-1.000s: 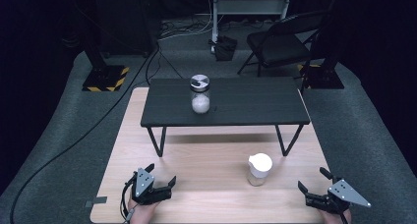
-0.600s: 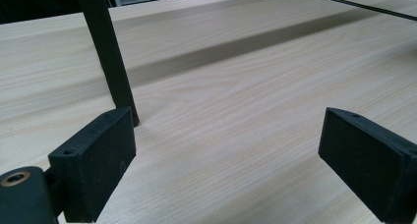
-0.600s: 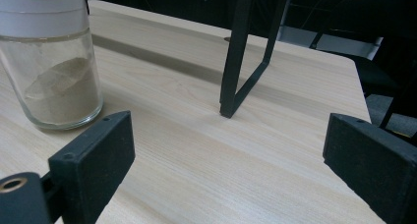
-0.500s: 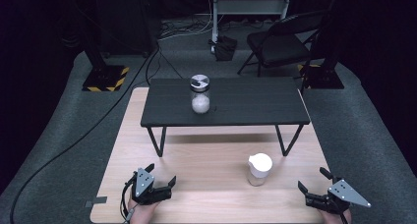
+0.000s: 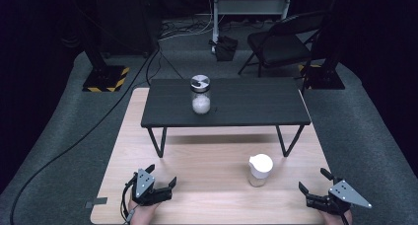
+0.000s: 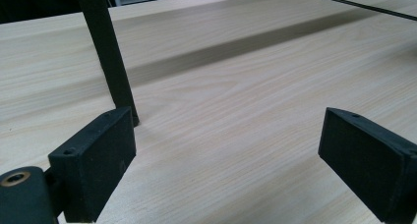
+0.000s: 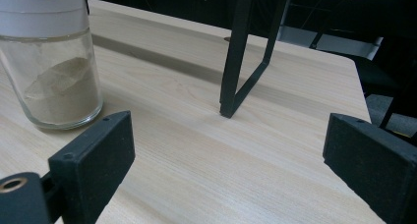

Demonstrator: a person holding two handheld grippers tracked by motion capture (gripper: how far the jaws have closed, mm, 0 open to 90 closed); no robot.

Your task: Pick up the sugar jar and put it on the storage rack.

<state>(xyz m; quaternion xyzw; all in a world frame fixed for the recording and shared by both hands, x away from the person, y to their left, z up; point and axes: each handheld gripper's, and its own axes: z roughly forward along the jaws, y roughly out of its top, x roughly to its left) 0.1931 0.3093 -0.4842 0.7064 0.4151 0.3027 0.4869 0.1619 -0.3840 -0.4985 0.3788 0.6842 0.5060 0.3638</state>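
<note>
A glass jar with a white lid (image 5: pixel 260 169) stands on the wooden table top (image 5: pixel 207 185) at the front right; in the right gripper view the jar (image 7: pixel 51 71) holds beige powder. A second glass jar (image 5: pixel 200 94) with a grey lid and white contents stands on the small black table (image 5: pixel 246 104). My left gripper (image 5: pixel 161 176) rests near the front left edge, open and holding nothing (image 6: pixel 228 160). At the front right corner my right gripper (image 5: pixel 313 180) is open too (image 7: pixel 228 160), with the white-lidded jar off to its left.
The black table's thin metal legs (image 5: pixel 157 141) stand on the wood; one leg (image 6: pixel 108 52) rises just ahead of my left gripper, another (image 7: pixel 241 52) ahead of my right. A black chair (image 5: pixel 281 42), cables and stand bases sit on the grey floor beyond.
</note>
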